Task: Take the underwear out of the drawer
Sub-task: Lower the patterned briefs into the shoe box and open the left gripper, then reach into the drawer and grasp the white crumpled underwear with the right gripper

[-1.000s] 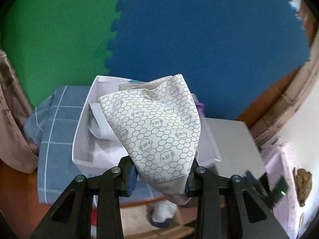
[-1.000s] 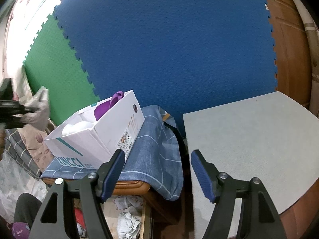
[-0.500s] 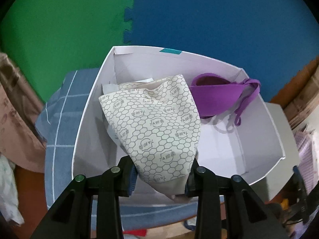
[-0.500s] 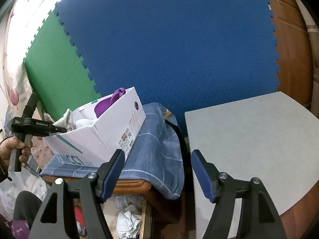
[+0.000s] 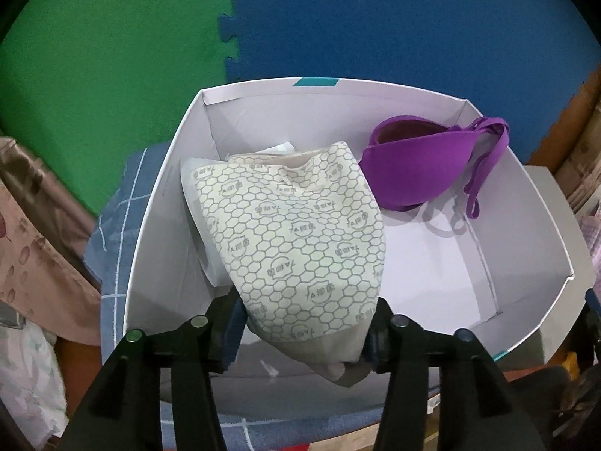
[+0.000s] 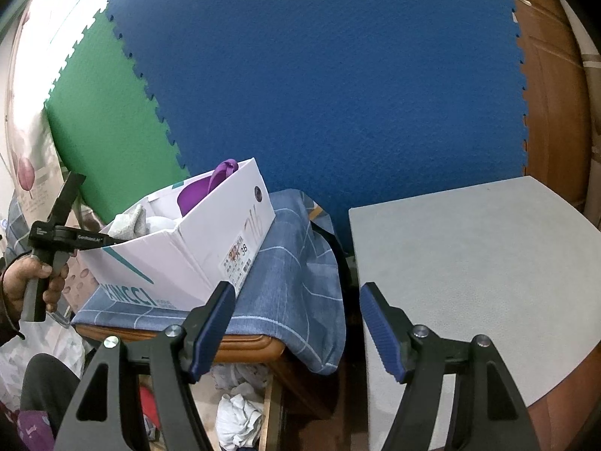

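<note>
My left gripper (image 5: 304,323) is shut on cream underwear (image 5: 296,233) printed with grey hexagons, held over the near left part of a white shoebox (image 5: 541,203). A purple bra (image 5: 417,165) lies at the far right of the box. In the right wrist view the left gripper (image 6: 112,241) reaches over the box (image 6: 180,259) from the left, the cream underwear (image 6: 129,221) sits at the rim, and the purple bra (image 6: 199,191) pokes above the wall. My right gripper (image 6: 296,323) is open and empty, away from the box.
The box rests on a blue checked cloth (image 6: 296,263) over a wooden stand. A grey table top (image 6: 469,270) lies to the right. Blue and green foam mats (image 6: 319,75) line the wall. An open drawer with crumpled clothes (image 6: 236,413) is below.
The left gripper, still holding the cream underwear, has moved from beside the box to over and down into its opening. The right gripper has stayed in place.
</note>
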`<state>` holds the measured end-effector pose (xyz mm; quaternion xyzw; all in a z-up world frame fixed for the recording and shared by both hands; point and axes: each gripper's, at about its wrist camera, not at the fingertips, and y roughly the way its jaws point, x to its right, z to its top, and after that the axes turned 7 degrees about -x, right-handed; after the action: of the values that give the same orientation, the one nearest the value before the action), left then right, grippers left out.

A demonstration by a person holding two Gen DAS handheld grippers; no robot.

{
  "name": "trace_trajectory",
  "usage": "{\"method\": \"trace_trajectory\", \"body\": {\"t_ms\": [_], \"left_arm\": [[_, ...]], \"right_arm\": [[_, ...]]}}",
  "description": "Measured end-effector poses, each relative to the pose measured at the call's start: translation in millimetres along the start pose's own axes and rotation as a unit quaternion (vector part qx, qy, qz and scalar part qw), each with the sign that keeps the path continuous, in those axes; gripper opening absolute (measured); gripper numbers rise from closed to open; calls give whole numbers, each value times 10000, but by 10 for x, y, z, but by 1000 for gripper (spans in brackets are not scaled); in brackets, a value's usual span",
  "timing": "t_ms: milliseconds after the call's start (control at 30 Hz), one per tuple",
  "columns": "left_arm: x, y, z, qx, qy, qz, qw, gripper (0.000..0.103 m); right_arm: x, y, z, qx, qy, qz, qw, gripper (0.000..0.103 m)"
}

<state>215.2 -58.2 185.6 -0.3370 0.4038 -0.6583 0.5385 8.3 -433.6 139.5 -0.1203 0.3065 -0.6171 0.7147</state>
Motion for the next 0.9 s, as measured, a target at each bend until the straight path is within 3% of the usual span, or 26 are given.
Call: {"method": "trace_trajectory", "body": {"t_ms": [67, 133, 167, 233, 400, 500, 600, 767, 900], "left_arm": [[45, -47, -10, 77, 50, 182, 9998, 55], [113, -139, -35, 327, 139, 598, 9976, 77], [146, -223, -60, 564, 210, 732, 9955, 79], [180, -396, -113, 1003, 277, 737, 9918, 93], [127, -779, -236, 1696, 174, 522, 9840, 97], [-4, -943, -404, 1908, -20, 371, 9809, 101], [-203, -979, -674, 1887, -201, 225, 9816, 102], [-623, -791, -1238, 1509, -562, 243, 9867, 102], [-1033, -555, -1651, 1101, -978, 339, 9885, 101]], "right_arm": [[0, 3, 3, -6, 9, 4, 10000, 71], [2, 8, 5, -16, 14, 3, 10000, 71], [-3, 10, 8, -18, 7, -1, 10000, 71], [-14, 18, 9, -33, -21, -16, 10000, 71], [-39, 39, 3, -68, -82, -40, 9999, 71], [-51, 47, -5, -108, -134, -47, 9998, 71], [-89, 59, -14, -165, -237, -24, 9996, 71], [-308, 123, -83, -467, -759, 170, 9959, 71], [-675, 307, -215, -1161, -1551, 489, 9798, 71]]}}
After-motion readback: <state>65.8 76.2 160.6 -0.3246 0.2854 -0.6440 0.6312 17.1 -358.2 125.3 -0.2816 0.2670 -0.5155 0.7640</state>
